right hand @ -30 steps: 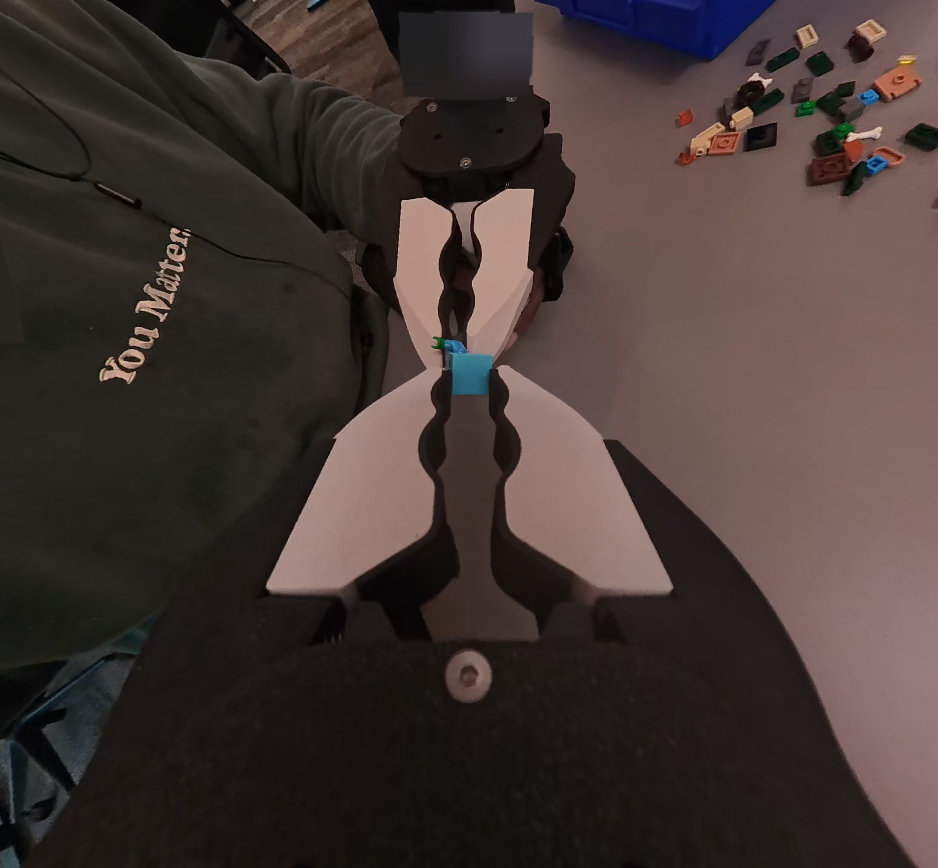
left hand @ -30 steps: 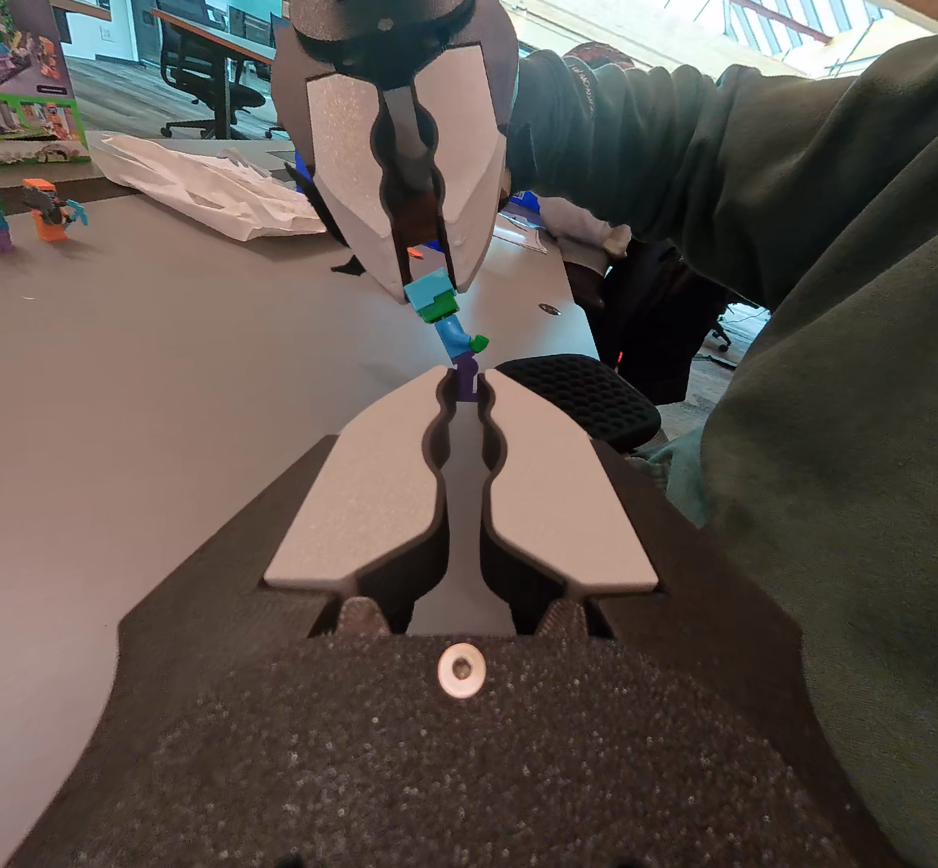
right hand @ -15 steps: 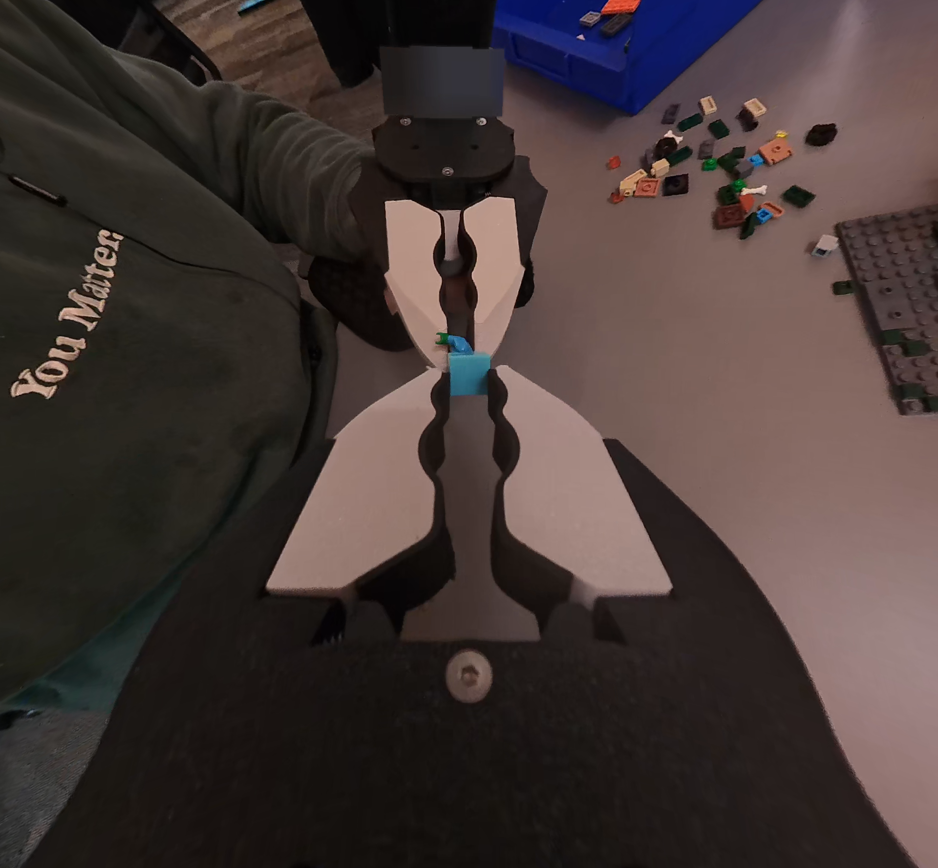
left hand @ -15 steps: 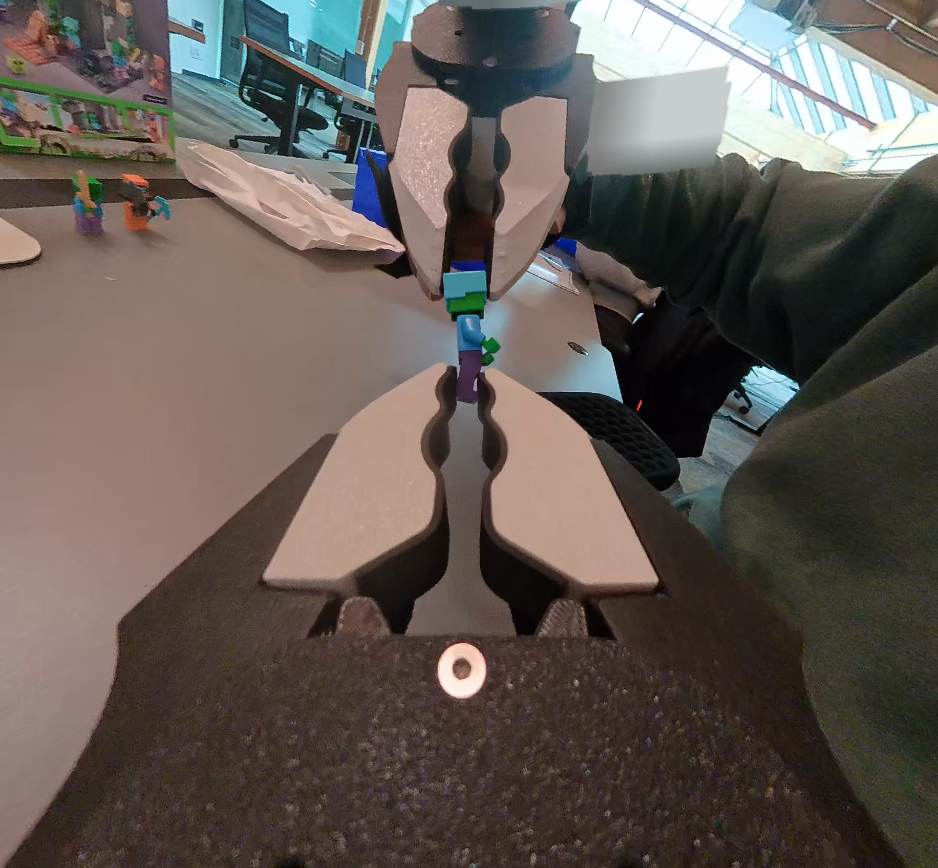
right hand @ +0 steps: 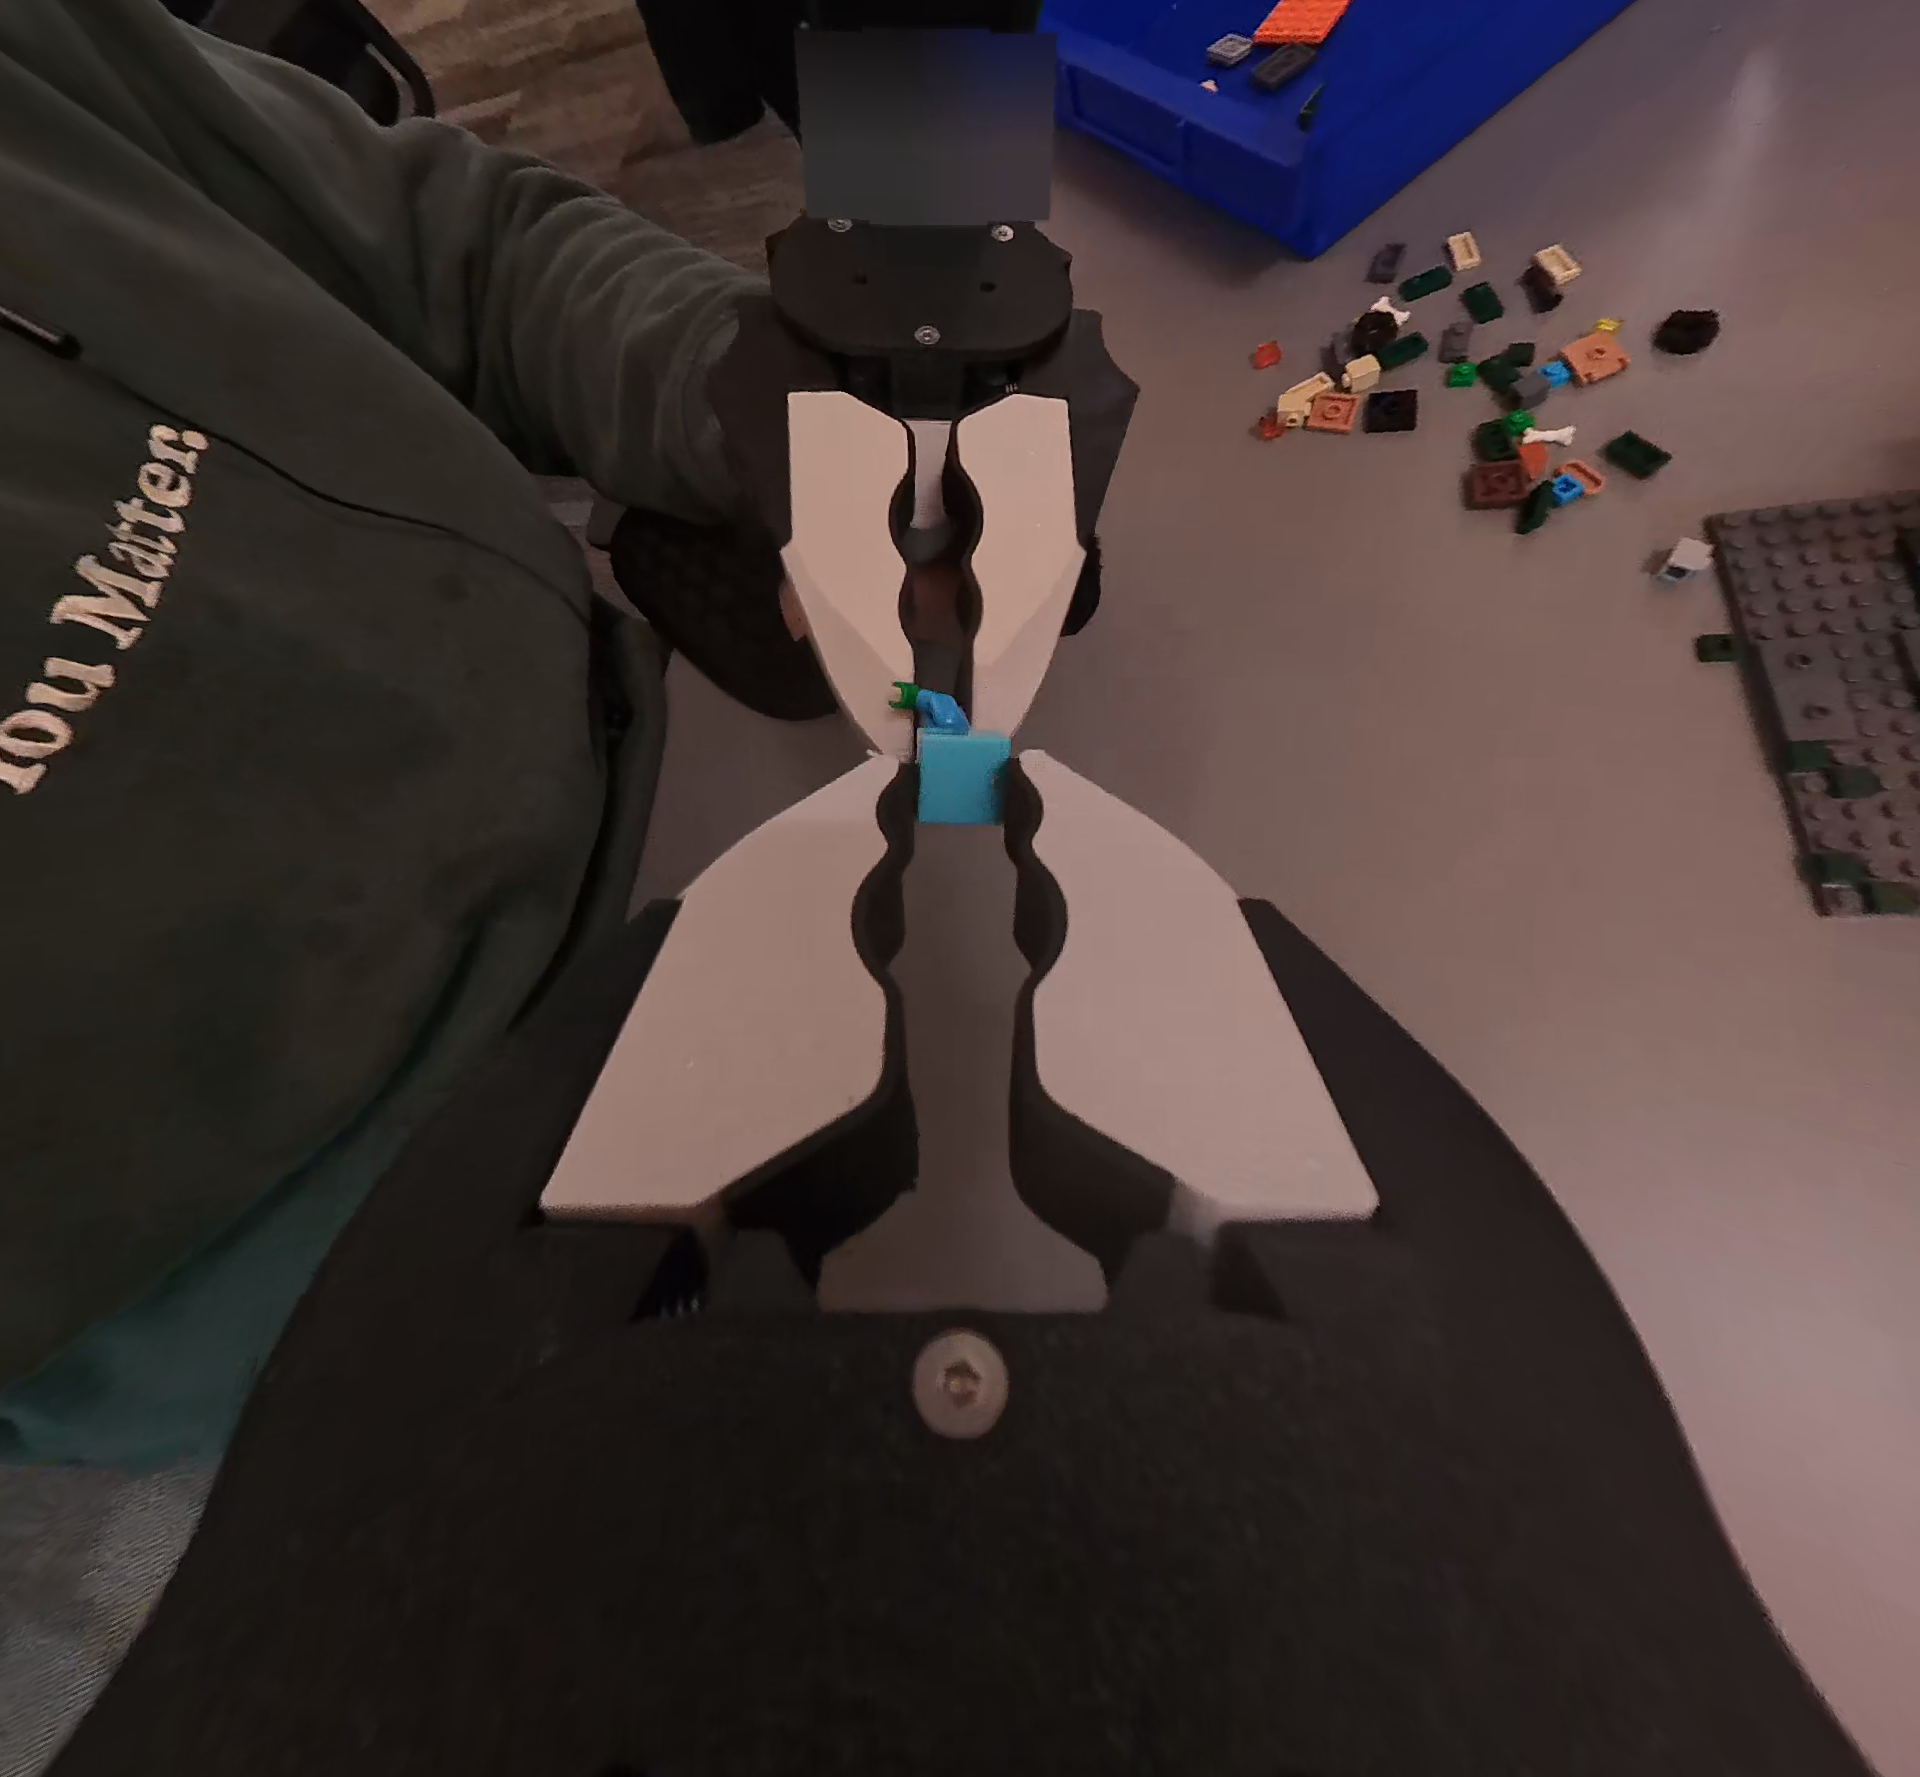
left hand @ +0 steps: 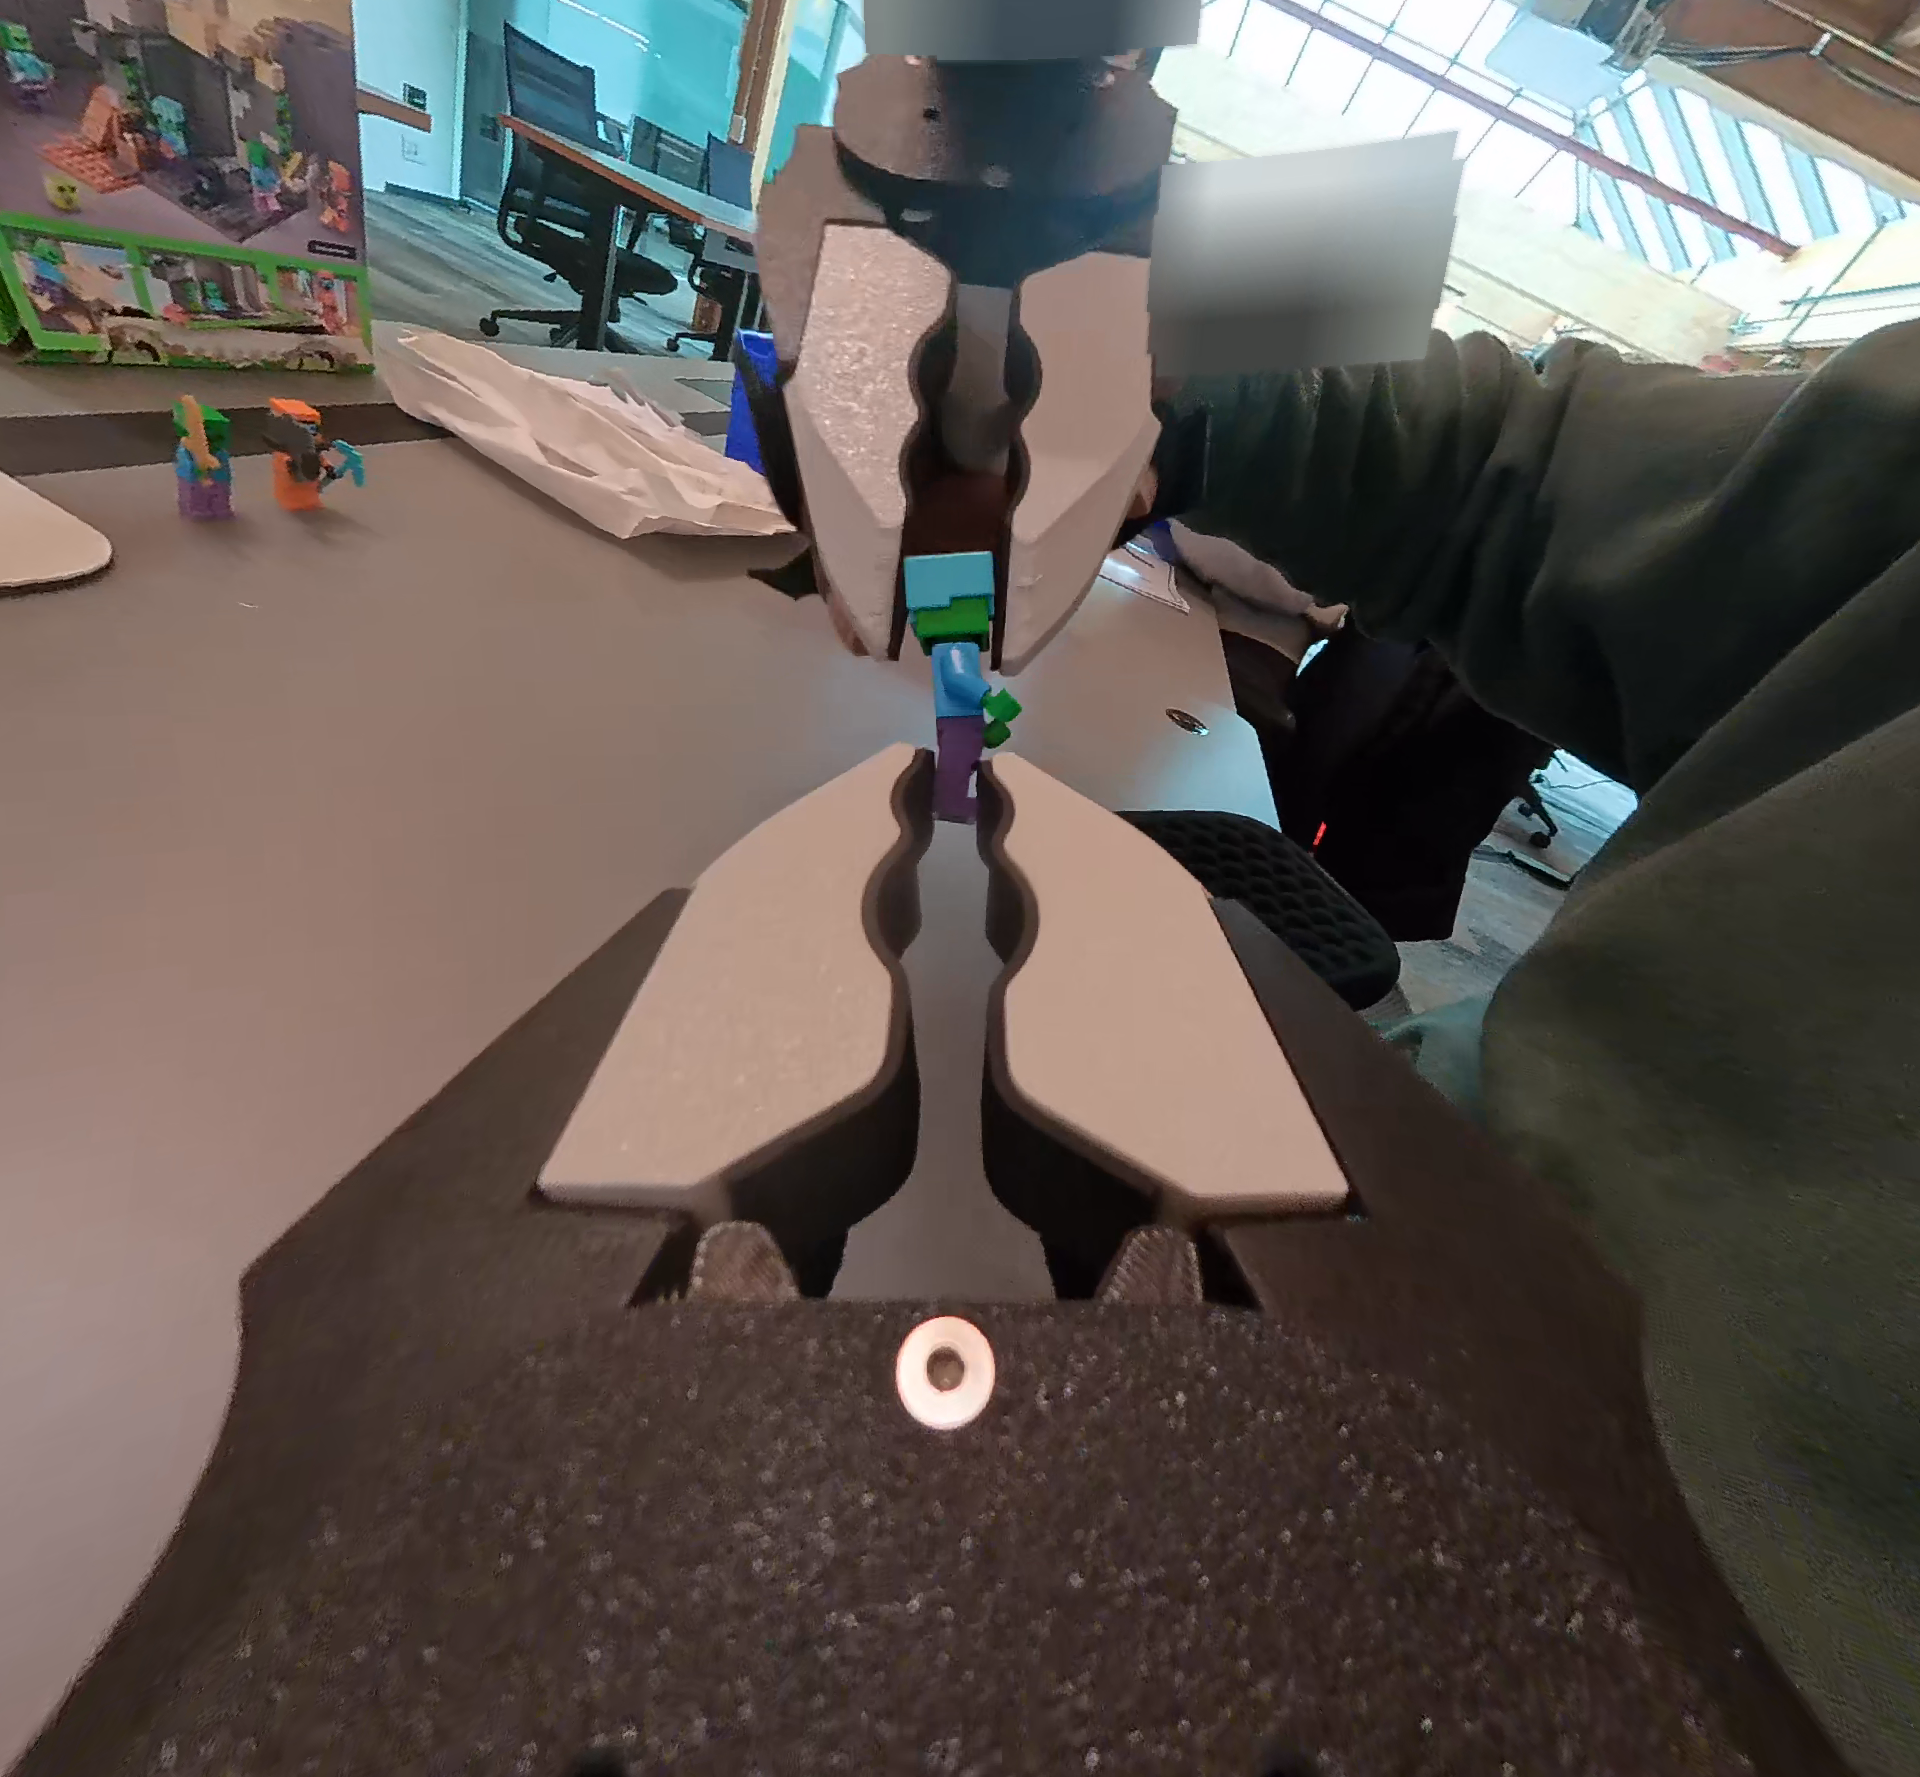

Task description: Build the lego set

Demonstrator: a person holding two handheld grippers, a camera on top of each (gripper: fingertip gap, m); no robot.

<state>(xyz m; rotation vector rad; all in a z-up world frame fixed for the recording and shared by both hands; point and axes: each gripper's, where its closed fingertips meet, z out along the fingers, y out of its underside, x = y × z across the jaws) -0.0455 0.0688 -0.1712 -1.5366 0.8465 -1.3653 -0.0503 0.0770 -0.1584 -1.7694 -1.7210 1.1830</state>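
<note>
Over on the left in the left wrist view there's the set box point(left hand: 177, 117) standing at the back of the bench point(left hand: 364, 792), two finished minifigures point(left hand: 249, 465) just in front of it, and a crumpled white bag point(left hand: 582, 439) beside them; none of that shows in the right wrist view.

Dead centre, the minifigure point(left hand: 958, 699) is pinched at both ends in mid-air above the bench. The left tongs point(left hand: 951, 777) are nearly closed on its purple legs, and the right tongs point(left hand: 951, 652) are clamped on its blocky cyan-and-green head.

From the right wrist view you mostly just get the cyan head top point(right hand: 961, 777) between the right tongs point(right hand: 961, 766), with the left tongs point(right hand: 935, 688) facing them.

Right of that, only this view shows the blue bin point(right hand: 1351, 65), the scattered loose pieces point(right hand: 1475, 387) and the grey baseplate point(right hand: 1829, 688).
</note>
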